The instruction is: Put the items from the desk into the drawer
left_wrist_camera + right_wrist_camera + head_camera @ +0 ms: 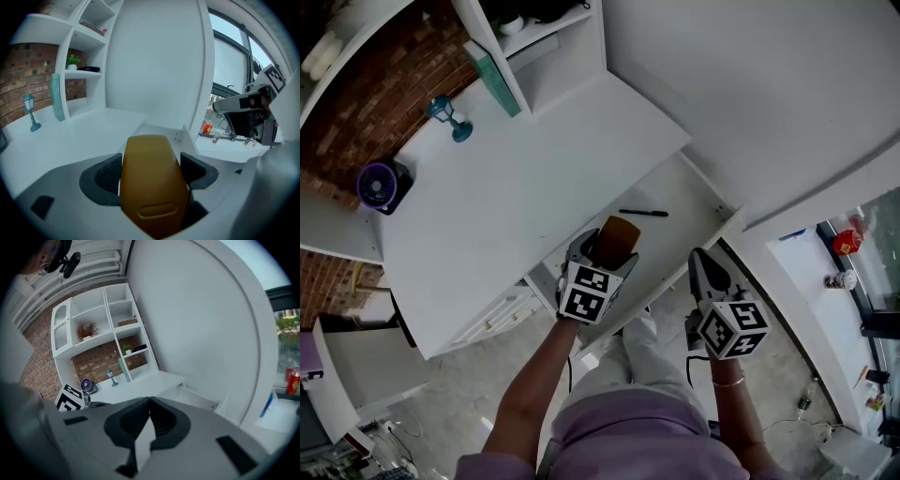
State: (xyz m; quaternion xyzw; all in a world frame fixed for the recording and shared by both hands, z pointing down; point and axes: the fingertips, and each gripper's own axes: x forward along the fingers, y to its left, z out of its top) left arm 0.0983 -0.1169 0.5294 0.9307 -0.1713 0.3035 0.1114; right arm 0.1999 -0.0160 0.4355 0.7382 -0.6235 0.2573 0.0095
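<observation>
I find the open drawer (689,192) bare toward its wall end, where only a black pen (643,213) lies on the floor. The other end is taken up by my left gripper (605,246), clamped on an ochre object (619,234). The desk top (534,187) is clear across its middle, with a teal lamp (450,117), a purple fan (380,185) and a teal panel (497,80) crowding its far side. A white wall (769,84) runs just beside the drawer's end, hemming in my right gripper (705,258), whose jaws are together.

Ochre-brown case (152,183), centre. Black pen (643,213), mid-frame. White desk (516,197). Teal lantern ornament (450,117) and purple fan (377,185), upper left. Red brick wall (384,84), far upper left. Lilac top (647,431), bottom edge.
</observation>
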